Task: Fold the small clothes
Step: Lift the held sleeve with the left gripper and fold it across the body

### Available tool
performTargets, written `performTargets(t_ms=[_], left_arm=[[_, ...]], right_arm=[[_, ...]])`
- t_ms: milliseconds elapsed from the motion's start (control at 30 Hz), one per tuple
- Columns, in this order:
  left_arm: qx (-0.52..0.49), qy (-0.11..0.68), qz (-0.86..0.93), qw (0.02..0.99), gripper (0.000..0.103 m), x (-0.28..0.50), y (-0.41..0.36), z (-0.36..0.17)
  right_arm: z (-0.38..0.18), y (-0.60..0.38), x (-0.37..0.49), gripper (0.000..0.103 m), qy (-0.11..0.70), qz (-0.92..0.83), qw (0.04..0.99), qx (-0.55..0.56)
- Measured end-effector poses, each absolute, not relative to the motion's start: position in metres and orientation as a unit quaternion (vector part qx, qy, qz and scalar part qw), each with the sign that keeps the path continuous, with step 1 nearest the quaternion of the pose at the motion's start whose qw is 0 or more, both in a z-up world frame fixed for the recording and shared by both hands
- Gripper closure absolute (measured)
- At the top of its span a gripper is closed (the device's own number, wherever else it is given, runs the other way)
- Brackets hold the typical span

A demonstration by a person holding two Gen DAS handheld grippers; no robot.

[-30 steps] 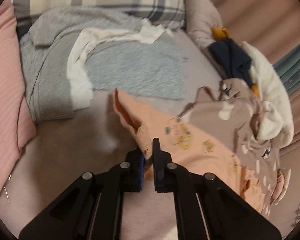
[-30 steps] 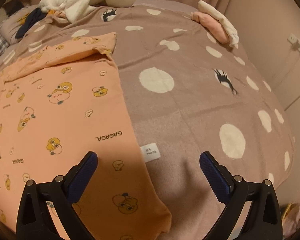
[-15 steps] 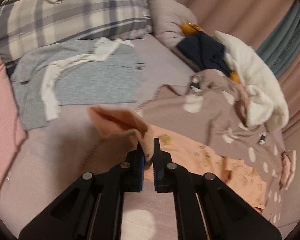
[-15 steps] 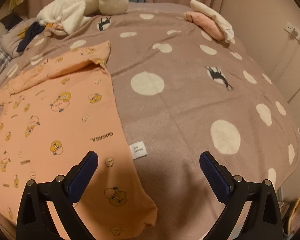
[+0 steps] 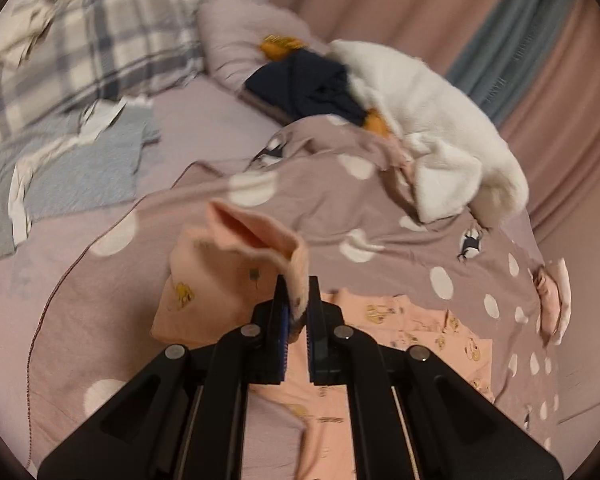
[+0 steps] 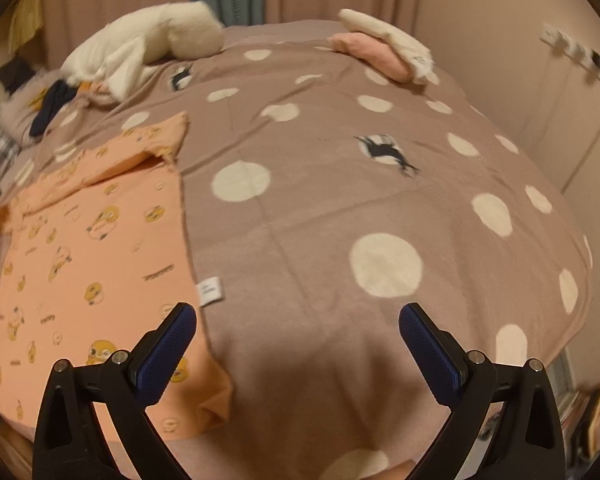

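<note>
Two grippers: your left gripper (image 5: 298, 306) pinches the peach shirt (image 6: 96, 240) cuff, lifted over the polka-dot blanket (image 6: 340, 184) — your right gripper (image 6: 298, 322) hovers, jaws spread wide.

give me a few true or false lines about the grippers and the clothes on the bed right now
1. The left gripper is shut on a sleeve of the peach shirt. True.
2. The right gripper is clamped on the shirt's hem. False: it is open and holds nothing.
3. The shirt lies on a dotted blanket. True.
4. The white plush toy lies on top of the shirt. False: it lies apart from it, at the far end of the blanket.
5. A small white tag sticks out at the shirt's edge. True.
</note>
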State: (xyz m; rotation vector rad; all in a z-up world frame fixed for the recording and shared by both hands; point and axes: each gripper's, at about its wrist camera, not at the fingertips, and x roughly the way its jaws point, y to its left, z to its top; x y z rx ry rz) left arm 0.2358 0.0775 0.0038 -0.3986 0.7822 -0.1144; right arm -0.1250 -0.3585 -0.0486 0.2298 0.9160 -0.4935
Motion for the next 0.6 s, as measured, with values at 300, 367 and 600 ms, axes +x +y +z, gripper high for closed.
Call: performTargets(t_ms=[300, 367, 600], left_arm=[[-0.199, 0.377, -0.086, 0.901, 0.097, 0.236, 0.001, 0.005], [-0.213, 0.388, -0.107, 0.89, 0.097, 0.237, -0.019, -0.003], [-0.275, 0.433, -0.133, 0.848, 0.097, 0.236, -0.085, -0.038]], right_arm=[[-0.052, -0.377, -0.143, 0.002, 0.434, -0.226, 0.859, 0.15], [-0.051, -0.382, -0.149, 0.002, 0.432, -0.227, 0.859, 0.154], [-0.051, -0.391, -0.161, 0.002, 0.427, -0.227, 0.859, 0.165]])
